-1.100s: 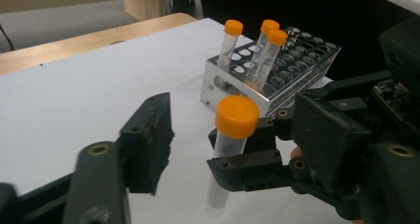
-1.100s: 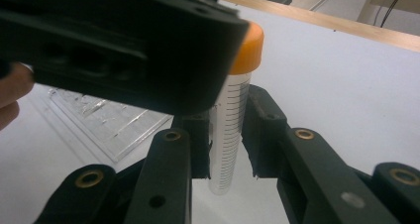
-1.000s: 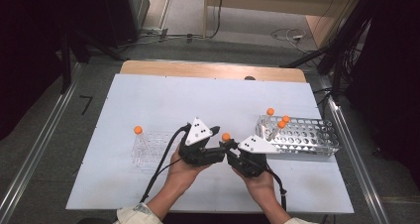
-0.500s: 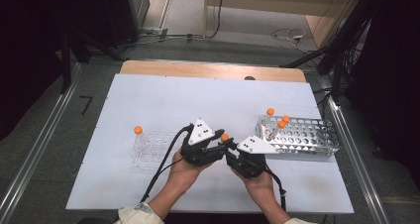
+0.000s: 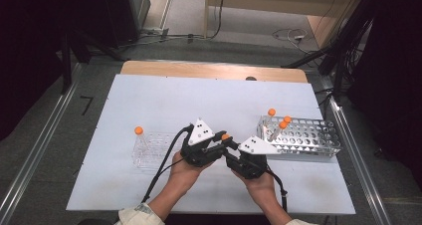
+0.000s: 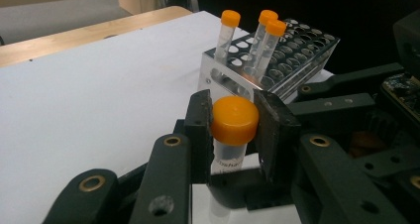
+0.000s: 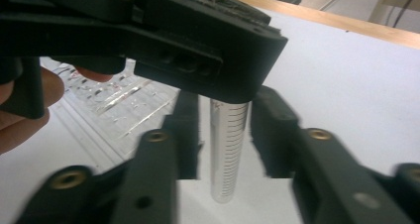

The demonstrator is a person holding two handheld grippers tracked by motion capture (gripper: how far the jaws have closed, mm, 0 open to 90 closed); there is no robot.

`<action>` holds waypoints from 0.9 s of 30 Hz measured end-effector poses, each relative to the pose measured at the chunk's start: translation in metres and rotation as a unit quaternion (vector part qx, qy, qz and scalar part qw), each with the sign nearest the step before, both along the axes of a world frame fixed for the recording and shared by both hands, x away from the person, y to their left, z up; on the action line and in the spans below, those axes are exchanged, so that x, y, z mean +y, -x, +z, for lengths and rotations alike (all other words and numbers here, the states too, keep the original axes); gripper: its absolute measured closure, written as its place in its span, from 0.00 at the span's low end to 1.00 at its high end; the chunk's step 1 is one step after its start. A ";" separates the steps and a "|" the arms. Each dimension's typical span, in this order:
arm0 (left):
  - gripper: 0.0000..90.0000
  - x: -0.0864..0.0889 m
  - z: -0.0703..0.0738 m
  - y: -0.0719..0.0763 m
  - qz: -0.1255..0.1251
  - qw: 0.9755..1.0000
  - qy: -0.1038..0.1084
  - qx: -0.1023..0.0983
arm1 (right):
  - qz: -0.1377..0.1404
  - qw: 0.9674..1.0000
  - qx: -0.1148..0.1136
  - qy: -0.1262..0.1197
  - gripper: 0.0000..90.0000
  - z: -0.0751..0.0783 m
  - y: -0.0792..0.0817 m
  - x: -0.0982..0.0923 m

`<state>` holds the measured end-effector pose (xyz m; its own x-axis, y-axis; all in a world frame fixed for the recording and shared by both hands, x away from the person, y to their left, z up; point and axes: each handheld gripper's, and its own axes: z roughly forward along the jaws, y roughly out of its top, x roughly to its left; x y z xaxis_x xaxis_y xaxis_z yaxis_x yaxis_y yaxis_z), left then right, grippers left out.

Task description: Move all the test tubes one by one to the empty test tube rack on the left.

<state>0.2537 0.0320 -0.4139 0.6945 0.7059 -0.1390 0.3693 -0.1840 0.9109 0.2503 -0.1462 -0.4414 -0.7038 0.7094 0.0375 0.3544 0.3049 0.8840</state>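
The left gripper squeezes the orange cap of a clear tube between its two black jaws. The tube hangs straight down over the white table, near the front middle. The right gripper sits just beside it with its jaws apart on both sides of the tube's body, not touching it. A metal rack with three orange-capped tubes stands to the right. A clear rack stands to the left.

The tube carries small dark print, too partial and blurred to read.
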 end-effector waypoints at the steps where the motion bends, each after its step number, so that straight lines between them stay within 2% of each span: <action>1: 0.78 0.000 0.000 0.000 0.001 1.000 0.003 0.001 | 0.004 1.000 0.001 0.000 0.54 0.000 0.000 0.000; 4: 0.78 0.003 0.003 0.000 0.003 1.000 0.007 -0.001 | 0.012 1.000 0.001 0.004 0.37 0.000 -0.001 0.002; 8: 0.79 0.010 0.008 0.001 0.009 1.000 0.010 -0.005 | 0.017 1.000 0.011 0.014 0.25 -0.002 -0.001 0.004; 13: 0.79 0.019 0.016 0.002 0.022 1.000 0.006 -0.012 | 0.012 1.000 0.014 0.021 0.23 -0.004 -0.001 -0.001; 19: 0.79 0.032 0.020 0.004 0.036 0.999 0.009 -0.014 | -0.004 1.000 0.017 0.020 0.23 -0.006 -0.001 -0.016; 23: 0.79 0.043 0.023 0.006 0.053 0.998 0.001 -0.023 | -0.013 0.999 0.020 0.022 0.22 -0.007 0.000 -0.023; 27: 0.79 0.057 0.025 0.005 0.068 0.997 0.004 -0.024 | -0.017 0.999 0.022 0.024 0.22 -0.008 0.000 -0.027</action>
